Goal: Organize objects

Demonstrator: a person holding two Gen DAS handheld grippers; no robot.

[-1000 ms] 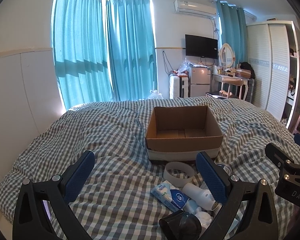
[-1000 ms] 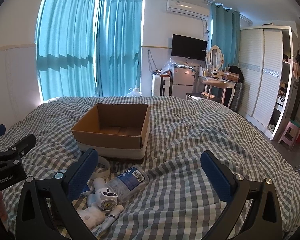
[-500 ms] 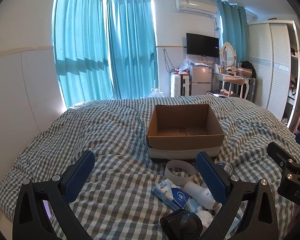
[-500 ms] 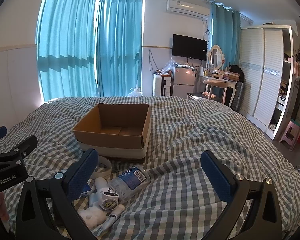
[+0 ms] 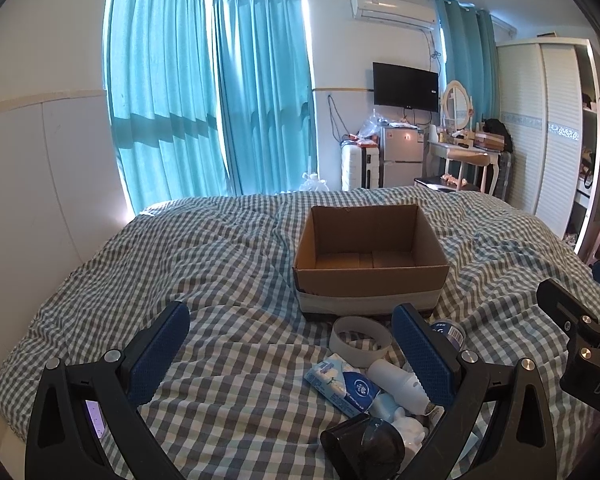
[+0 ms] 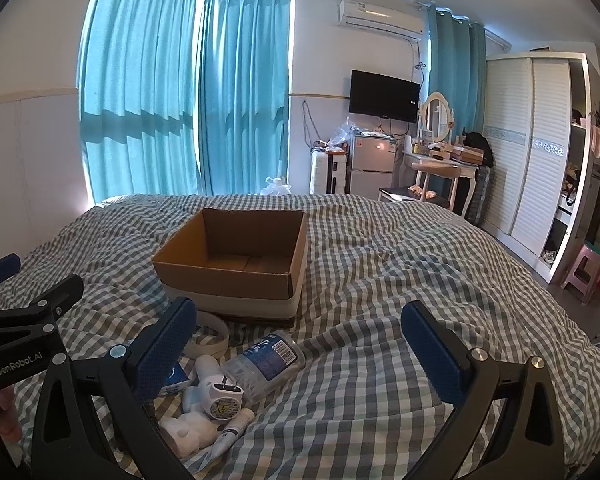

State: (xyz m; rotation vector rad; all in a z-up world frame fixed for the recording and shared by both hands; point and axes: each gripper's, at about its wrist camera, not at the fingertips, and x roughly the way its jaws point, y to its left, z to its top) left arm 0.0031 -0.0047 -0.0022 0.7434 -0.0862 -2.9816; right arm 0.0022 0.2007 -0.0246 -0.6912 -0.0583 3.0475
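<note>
An empty open cardboard box (image 5: 370,264) (image 6: 236,268) sits on the checked bed. In front of it lies a pile: a white tape ring (image 5: 360,340), a blue tissue pack (image 5: 342,384), a white plug adapter (image 6: 220,394), a clear water bottle (image 6: 266,360), a black cup (image 5: 362,446), a white toy figure (image 6: 188,436) and a small tube (image 6: 230,432). My left gripper (image 5: 296,352) is open and empty, above the pile's left side. My right gripper (image 6: 300,348) is open and empty, with the pile under its left finger (image 6: 162,350).
The checked duvet (image 5: 204,264) covers the whole bed. A white wall panel (image 5: 32,184) runs along the left. Beyond the bed stand teal curtains, a small fridge (image 6: 370,168), a dressing table and a white wardrobe (image 6: 540,152). A pink stool (image 6: 584,276) stands at the right.
Both grippers have drifted slightly, so the box and pile sit a little differently in view. Both stay open and no object has moved.
</note>
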